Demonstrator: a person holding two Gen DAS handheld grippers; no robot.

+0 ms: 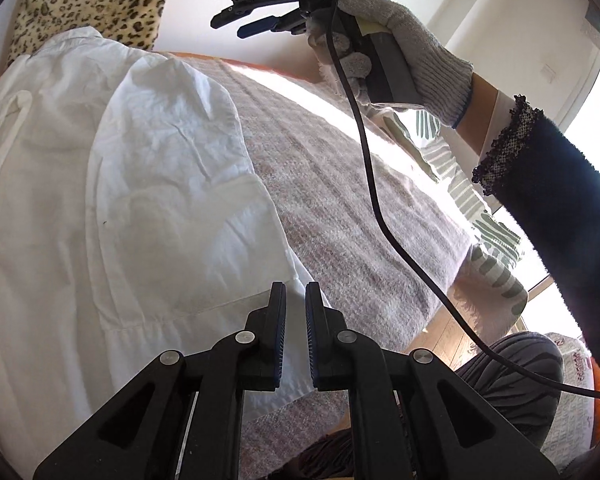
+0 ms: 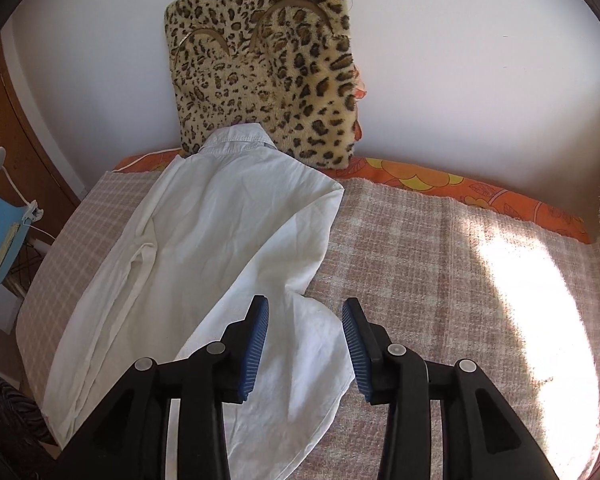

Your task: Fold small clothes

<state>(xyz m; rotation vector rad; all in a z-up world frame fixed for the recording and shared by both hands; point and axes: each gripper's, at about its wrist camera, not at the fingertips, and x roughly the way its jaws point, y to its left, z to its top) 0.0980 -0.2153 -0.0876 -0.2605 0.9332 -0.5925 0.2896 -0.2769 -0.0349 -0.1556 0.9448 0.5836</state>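
A white collared shirt point(image 2: 220, 240) lies flat on the checked bed cover point(image 2: 440, 264), collar toward the wall, with a part folded across it. In the left wrist view the shirt point(image 1: 120, 200) fills the left half. My left gripper point(image 1: 296, 292) hovers over the shirt's lower right hem, jaws nearly closed with a narrow gap and nothing between them. My right gripper point(image 2: 305, 306) is open and empty above the shirt's lower right corner. It also shows in the left wrist view point(image 1: 256, 20), raised high in a gloved hand point(image 1: 404, 48).
A leopard-print cushion point(image 2: 268, 76) leans on the white wall behind the collar. An orange floral sheet point(image 2: 480, 192) edges the bed. A black cable point(image 1: 372, 184) hangs from the right gripper. A wooden cabinet point(image 2: 16, 128) and a blue stool point(image 2: 0, 240) stand left of the bed.
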